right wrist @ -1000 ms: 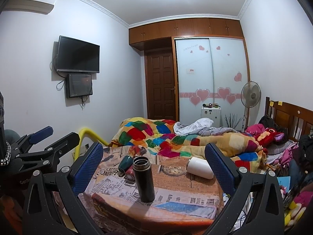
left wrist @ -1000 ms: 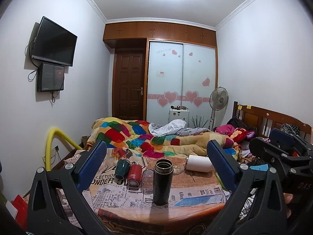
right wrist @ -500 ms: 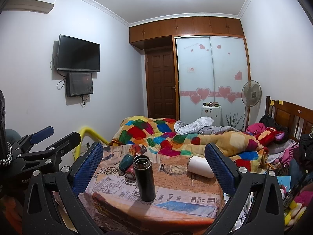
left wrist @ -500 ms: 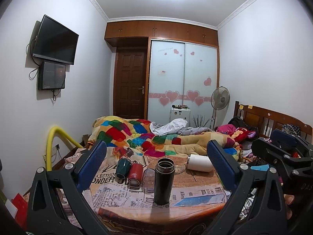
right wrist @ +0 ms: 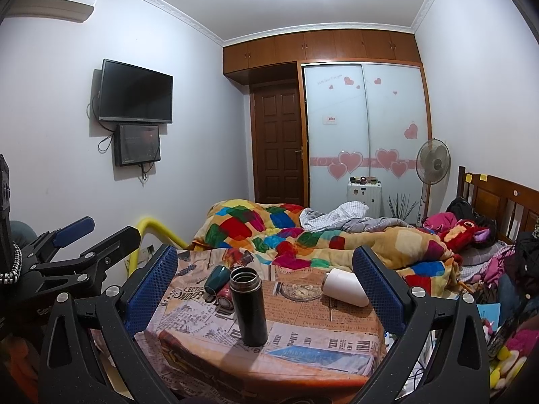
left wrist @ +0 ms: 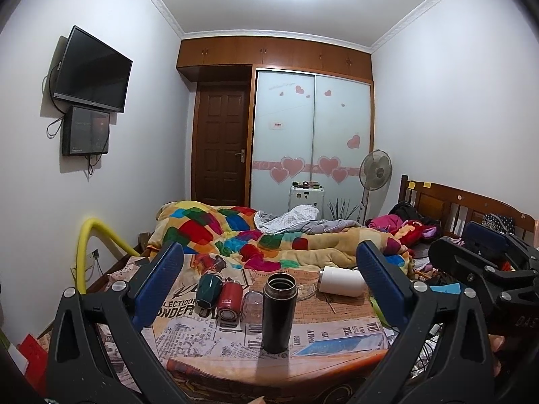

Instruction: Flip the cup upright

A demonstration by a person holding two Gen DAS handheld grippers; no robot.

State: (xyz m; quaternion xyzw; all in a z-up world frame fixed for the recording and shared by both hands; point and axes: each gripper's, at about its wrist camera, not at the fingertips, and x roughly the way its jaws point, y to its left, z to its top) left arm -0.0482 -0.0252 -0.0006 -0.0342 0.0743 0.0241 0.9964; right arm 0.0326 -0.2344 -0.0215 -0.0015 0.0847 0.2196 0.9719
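A black flask (left wrist: 278, 313) stands upright and open-topped on the newspaper-covered table (left wrist: 323, 333); it also shows in the right wrist view (right wrist: 248, 306). A white cup (left wrist: 342, 281) (right wrist: 345, 287) lies on its side at the far right. A green cup (left wrist: 208, 286) (right wrist: 216, 279), a red cup (left wrist: 230, 299) (right wrist: 225, 298) and a clear glass (left wrist: 252, 303) lie at the far left. My left gripper (left wrist: 269, 282) is open and empty, short of the table. My right gripper (right wrist: 266, 282) is open and empty too.
A glass dish (right wrist: 301, 291) sits at the table's far side. Behind the table lies a bed with a colourful quilt (left wrist: 269, 239). A yellow pipe (left wrist: 91, 235) curves at the left wall. A fan (left wrist: 374, 171) stands by the wardrobe.
Both grippers have drifted back slightly and stayed open. Nothing on the table has moved.
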